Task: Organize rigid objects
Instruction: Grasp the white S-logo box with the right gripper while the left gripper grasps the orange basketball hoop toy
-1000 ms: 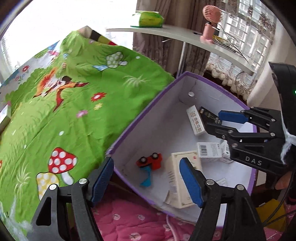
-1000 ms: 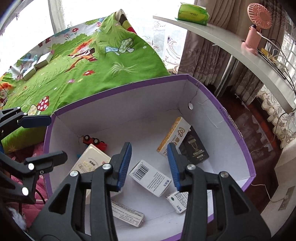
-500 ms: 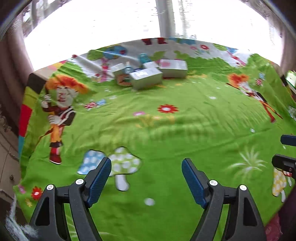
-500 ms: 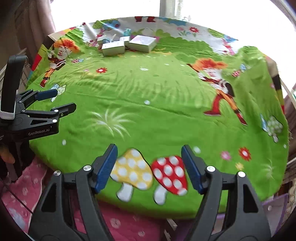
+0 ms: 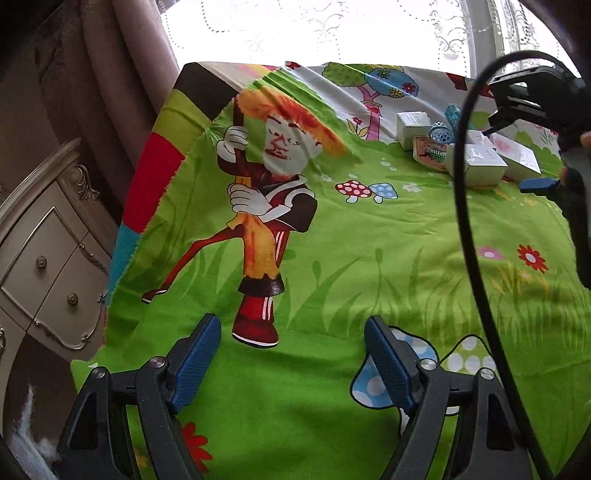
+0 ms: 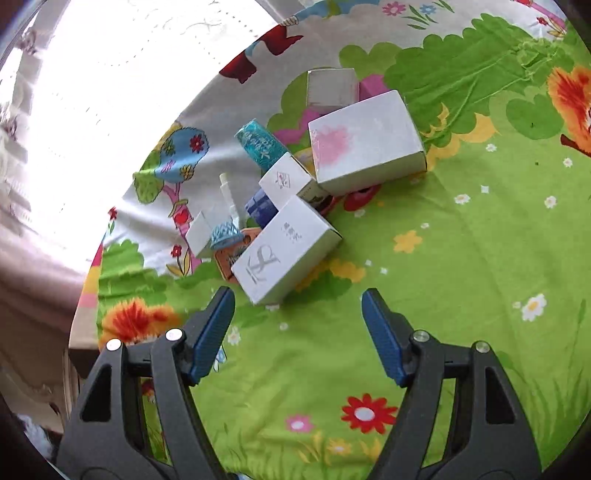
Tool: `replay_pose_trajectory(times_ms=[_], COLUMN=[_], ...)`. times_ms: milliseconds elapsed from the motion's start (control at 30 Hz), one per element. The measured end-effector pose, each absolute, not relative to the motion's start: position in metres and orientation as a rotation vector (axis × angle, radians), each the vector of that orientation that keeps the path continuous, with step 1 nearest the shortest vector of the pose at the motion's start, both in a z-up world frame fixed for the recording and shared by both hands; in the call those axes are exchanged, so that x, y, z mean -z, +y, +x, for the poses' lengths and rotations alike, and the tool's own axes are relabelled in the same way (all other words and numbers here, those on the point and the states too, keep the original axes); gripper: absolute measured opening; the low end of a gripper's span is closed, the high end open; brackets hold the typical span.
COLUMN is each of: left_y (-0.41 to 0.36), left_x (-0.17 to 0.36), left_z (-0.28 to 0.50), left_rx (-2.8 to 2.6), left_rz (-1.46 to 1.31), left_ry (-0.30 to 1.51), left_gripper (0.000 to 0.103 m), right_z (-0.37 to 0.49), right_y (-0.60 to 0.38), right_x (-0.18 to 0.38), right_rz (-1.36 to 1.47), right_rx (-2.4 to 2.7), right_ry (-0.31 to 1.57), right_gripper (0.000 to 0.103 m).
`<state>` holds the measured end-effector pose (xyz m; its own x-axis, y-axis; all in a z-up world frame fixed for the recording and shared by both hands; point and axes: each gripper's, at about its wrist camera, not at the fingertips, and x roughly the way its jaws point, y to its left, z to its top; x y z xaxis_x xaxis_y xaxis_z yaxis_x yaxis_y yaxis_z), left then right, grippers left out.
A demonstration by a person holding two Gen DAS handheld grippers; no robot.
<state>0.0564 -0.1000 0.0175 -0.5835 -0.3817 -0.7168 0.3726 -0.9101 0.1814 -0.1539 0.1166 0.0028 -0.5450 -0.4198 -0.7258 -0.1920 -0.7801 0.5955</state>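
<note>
Left wrist view: left gripper [image 5: 291,354] spread wide, having just been opening, nothing held, above green cartoon bedsheet [image 5: 369,266], small boxes [image 5: 476,162] clustered far right; right wrist view: right gripper [image 6: 298,328] parted wide, having just been opening, empty, white box [image 6: 286,249] just beyond fingertips.

Wrist views downward, sharing boxes [image 6: 288,249].

Daylight pours through the lace-curtained window [image 5: 332,29] ahead of me, blown out to plain white in both of my views. The bright green cartoon-print bedsheet [image 5: 369,258] is evenly lit, with soft shadows under my 2 grippers. Edges bend and darken; the far white cardboard boxes [image 6: 365,147] look slightly smeared.
</note>
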Motion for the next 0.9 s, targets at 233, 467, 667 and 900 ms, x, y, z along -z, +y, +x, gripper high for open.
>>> replay_pose_trajectory(times_ms=[233,467,667,900], left_y=[-0.108,-0.109,-0.108,-0.107], left_x=[-0.02,-0.02,-0.018,-0.015], left_z=[0.064,0.062,0.059,0.057], left_rx=[2.51,2.51,2.505,2.502], left_rz=[1.104,1.111,1.122,1.15], left_ry=[0.066,0.07,0.06,0.051], left_gripper=[0.081,0.081,0.081,0.082], right_z=[-0.185,-0.182,-0.167,-0.113], right_y=[0.054,0.025,0.05,0.099], right_x=[0.014,0.025,0.027,0.03], right_rz=[1.561,1.497,1.408,1.318], right_rx=[2.655,2.606,2.511,2.354], right_ry=[-0.69,-0.236,-0.102,0.15], right_gripper=[0.085,0.041,0.04,0.04])
